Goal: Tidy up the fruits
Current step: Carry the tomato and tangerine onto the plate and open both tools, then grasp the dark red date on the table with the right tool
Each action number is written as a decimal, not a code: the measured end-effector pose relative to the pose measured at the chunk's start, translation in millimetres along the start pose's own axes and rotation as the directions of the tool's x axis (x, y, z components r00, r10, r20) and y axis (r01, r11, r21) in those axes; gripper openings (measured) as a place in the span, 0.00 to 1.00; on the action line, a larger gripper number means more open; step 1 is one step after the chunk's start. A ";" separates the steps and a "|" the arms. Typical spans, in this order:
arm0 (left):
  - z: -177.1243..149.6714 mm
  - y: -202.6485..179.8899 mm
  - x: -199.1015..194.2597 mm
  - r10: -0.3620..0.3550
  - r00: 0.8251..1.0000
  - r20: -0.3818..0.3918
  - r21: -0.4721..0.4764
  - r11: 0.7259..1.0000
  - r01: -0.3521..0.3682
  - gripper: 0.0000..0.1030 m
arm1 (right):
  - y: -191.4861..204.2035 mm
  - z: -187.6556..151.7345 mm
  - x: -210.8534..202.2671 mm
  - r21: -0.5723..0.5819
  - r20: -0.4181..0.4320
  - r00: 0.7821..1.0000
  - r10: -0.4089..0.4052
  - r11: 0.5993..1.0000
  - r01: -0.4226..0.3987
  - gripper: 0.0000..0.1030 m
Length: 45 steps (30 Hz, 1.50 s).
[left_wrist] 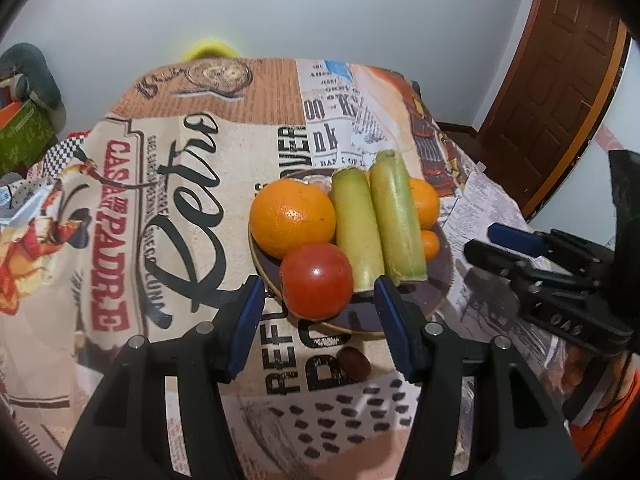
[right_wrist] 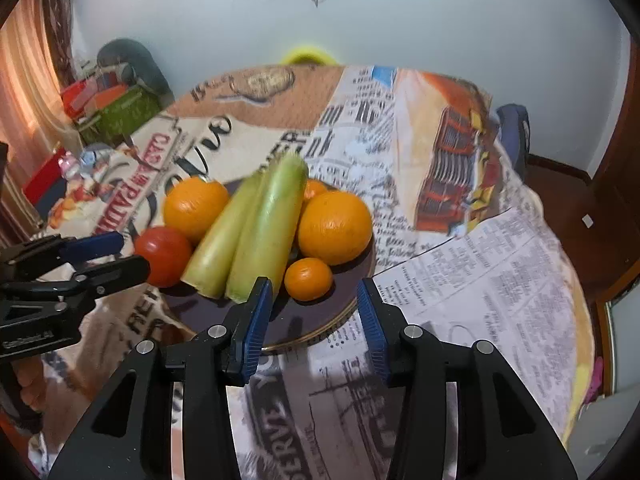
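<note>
A dark plate (left_wrist: 438, 280) (right_wrist: 320, 316) on the printed tablecloth holds two green sugarcane pieces (left_wrist: 376, 224) (right_wrist: 248, 232), a large orange (left_wrist: 292, 218) (right_wrist: 196, 208), a second orange (left_wrist: 426, 202) (right_wrist: 334, 228), a small tangerine (left_wrist: 431, 244) (right_wrist: 308, 279) and a red tomato (left_wrist: 316, 280) (right_wrist: 164, 256). My left gripper (left_wrist: 320, 320) is open and empty, just in front of the tomato. My right gripper (right_wrist: 314, 320) is open and empty, over the plate's near rim by the tangerine. Each gripper also shows from the side in the other's view, the right one (left_wrist: 504, 248) and the left one (right_wrist: 116, 256).
A small brown date-like fruit (left_wrist: 354, 364) lies on the cloth in front of the plate. Boxes and a green bag (right_wrist: 120, 108) stand at the far left of the table. A wooden door (left_wrist: 552, 80) is at the right, and a yellow chair back (left_wrist: 210, 50) behind the table.
</note>
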<state>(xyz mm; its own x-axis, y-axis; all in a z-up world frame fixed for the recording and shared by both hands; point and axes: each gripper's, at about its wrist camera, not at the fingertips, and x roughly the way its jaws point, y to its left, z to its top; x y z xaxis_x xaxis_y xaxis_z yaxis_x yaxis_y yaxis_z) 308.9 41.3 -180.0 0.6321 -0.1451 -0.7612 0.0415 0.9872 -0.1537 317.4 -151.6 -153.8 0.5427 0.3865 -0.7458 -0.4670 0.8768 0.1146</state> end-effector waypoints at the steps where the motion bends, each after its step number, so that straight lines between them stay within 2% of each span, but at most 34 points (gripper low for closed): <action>1: -0.3 -1.4 -5.3 0.001 1.000 0.008 0.003 1.000 -0.001 0.55 | -0.3 0.1 -8.8 -0.002 0.012 1.000 -0.003 1.000 0.003 0.39; 10: -11.6 -15.0 -61.1 0.011 0.997 0.074 0.028 1.000 -0.013 0.58 | -3.3 -17.2 -53.6 0.018 0.034 0.999 -0.040 0.999 0.040 0.39; 18: -36.8 -21.7 -94.5 0.021 0.996 0.085 0.028 0.999 -0.023 0.62 | 2.4 -33.0 -88.2 0.023 0.049 0.998 -0.029 0.999 0.028 0.40; 20: -43.4 -23.0 -98.1 0.021 0.997 0.079 0.030 0.999 -0.024 0.63 | 3.4 -40.5 -90.4 0.022 0.037 0.999 -0.028 0.999 0.027 0.43; 27: -64.8 -27.7 -99.9 0.025 0.999 0.046 0.038 0.999 -0.026 0.63 | 0.2 -75.8 -74.2 0.023 -0.062 0.997 -0.038 0.999 0.039 0.44; 32: -71.1 -27.5 -91.4 0.021 1.000 0.014 0.026 0.999 -0.021 0.69 | -1.6 -94.3 -52.6 -0.008 -0.141 0.989 -0.049 0.999 0.048 0.44; 41: -76.7 -25.6 -64.3 0.032 0.999 -0.039 0.030 0.999 -0.031 0.69 | -9.5 -112.9 -22.7 0.044 -0.212 0.977 0.005 0.999 0.005 0.44; 43: -77.8 -25.0 -58.4 0.034 0.998 -0.050 0.032 0.999 -0.032 0.69 | -9.6 -116.6 -18.1 0.045 -0.220 0.976 0.010 0.999 0.000 0.36; 45: -78.9 -24.5 -53.0 0.033 0.998 -0.059 0.031 0.999 -0.031 0.69 | -9.7 -118.2 -17.9 0.039 -0.212 0.977 0.003 0.999 0.006 0.32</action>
<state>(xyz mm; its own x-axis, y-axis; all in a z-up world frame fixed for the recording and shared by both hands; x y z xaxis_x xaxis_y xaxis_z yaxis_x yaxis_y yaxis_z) 213.3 19.6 -185.6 0.5864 -0.1158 -0.8017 0.0458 0.9929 -0.1100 229.8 -200.8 -219.1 0.3811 0.3194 -0.8676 -0.4366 0.8894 0.1356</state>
